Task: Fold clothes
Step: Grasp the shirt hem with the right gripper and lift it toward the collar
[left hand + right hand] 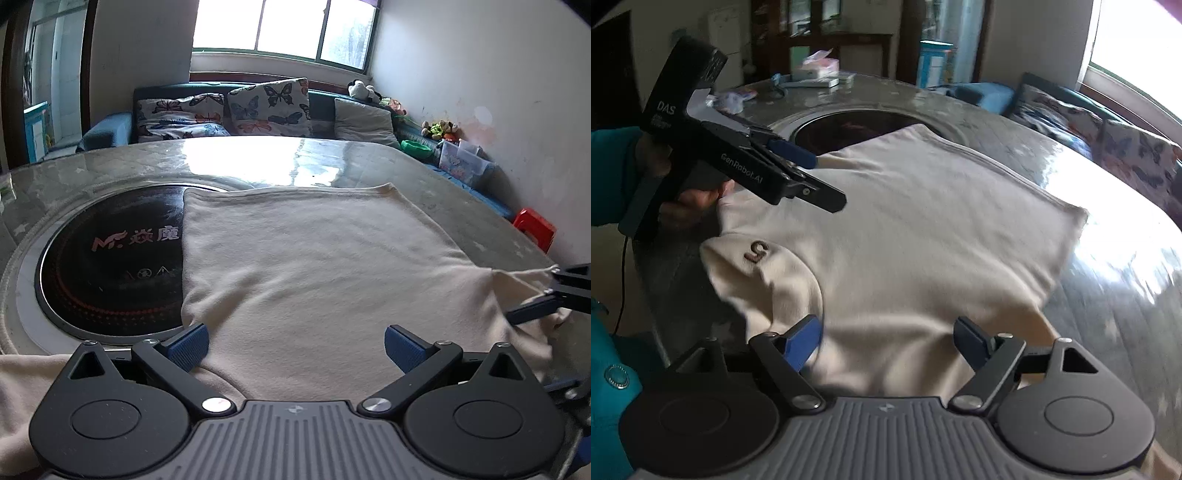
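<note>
Both wrist views low, sharing garment [314,258]

Each black two-finger left gripper [295,349] and right gripper [888,343] has blue ribbed fingertip pads [188,345] ahead of a grey ridged body with silver screws. Behind the left one, lettered "GenRobot.AI" and "DAS", sits a teal sleeve [613,173] and a thin black cable [623,284].

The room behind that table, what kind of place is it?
Most likely a home living or dining room: a sofa with butterfly cushions under a window, soft toys alongside, and a table with a built-in hotplate.
</note>
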### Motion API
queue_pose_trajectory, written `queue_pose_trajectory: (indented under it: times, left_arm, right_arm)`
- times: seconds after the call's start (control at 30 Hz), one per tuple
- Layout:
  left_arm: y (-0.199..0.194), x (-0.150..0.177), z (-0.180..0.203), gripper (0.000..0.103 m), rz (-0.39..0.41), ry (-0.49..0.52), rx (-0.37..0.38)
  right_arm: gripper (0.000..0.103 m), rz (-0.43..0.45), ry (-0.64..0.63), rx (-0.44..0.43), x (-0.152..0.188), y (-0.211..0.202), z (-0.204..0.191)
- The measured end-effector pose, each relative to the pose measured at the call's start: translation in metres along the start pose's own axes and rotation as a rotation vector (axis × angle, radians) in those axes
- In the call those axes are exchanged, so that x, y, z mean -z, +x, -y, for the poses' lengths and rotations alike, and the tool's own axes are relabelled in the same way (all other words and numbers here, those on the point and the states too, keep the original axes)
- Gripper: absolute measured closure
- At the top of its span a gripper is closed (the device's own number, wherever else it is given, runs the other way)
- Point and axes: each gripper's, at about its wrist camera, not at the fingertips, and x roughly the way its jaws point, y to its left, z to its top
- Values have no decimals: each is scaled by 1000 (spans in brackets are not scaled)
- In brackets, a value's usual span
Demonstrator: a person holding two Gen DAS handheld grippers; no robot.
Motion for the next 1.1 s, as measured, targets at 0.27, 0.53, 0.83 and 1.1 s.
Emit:
queue_pose_trajectory:
  times: [0.27,0.53,0.83,1.1]
  left_arm:
    - [4,3,8,0,1,56,-38]
    - [5,3,9,0,0,62,-45]
    - [3,2,9,0,0,51,-36]
    - [-21,-8,35,0,55,112,3]
  right_arm:
    - [21,41,74,7,1,-20,14]
    - [21,63,123,-11,2,-11,15]
    - [21,106,283,101,30,-32,42]
    - [28,160,506,305,75,-75,85]
